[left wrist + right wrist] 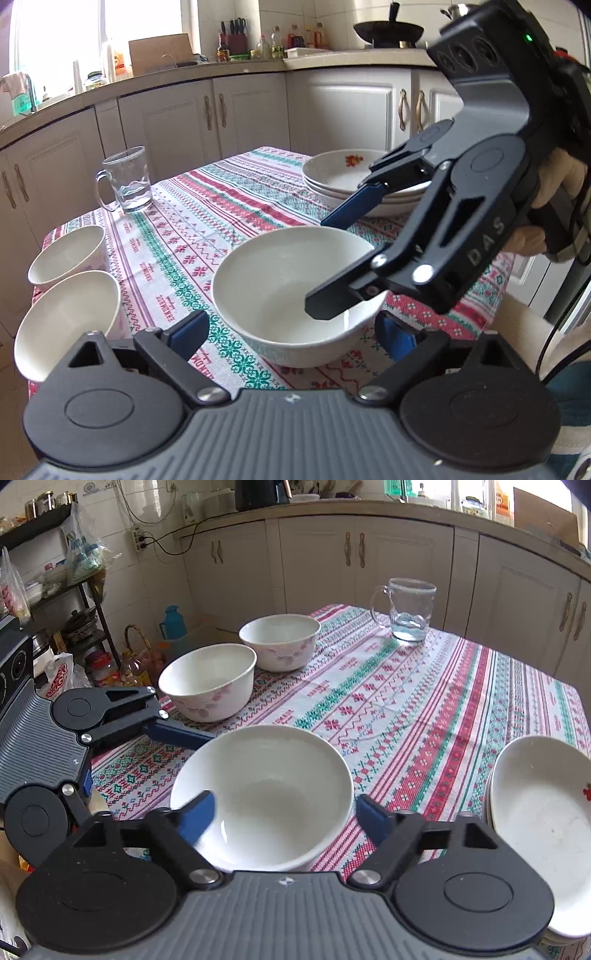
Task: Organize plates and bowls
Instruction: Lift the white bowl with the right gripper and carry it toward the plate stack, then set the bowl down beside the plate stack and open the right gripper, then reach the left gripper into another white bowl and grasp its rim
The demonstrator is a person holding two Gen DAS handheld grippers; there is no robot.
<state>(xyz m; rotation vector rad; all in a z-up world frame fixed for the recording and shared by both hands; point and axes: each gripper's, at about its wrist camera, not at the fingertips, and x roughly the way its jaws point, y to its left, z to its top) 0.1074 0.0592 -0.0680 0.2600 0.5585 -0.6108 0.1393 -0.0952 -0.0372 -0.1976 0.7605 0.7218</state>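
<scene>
A wide white bowl (280, 288) (266, 790) sits on the patterned tablecloth. My left gripper (291, 332) is open, its fingers on either side of the bowl's near wall. My right gripper (286, 814) (332, 266) is open too, one finger inside the bowl and one outside past its rim. Two smaller white bowls with pink flowers (208, 681) (280, 640) stand at the table's edge; they also show in the left wrist view (66, 254) (66, 317). A stack of shallow white plates (354, 181) (543, 812) lies on the other side.
A glass mug (127, 179) (408, 609) with a little water stands near the far table edge. White kitchen cabinets (369, 561) run behind the table. A cluttered shelf rack (55, 590) and bottles stand on the floor beside it.
</scene>
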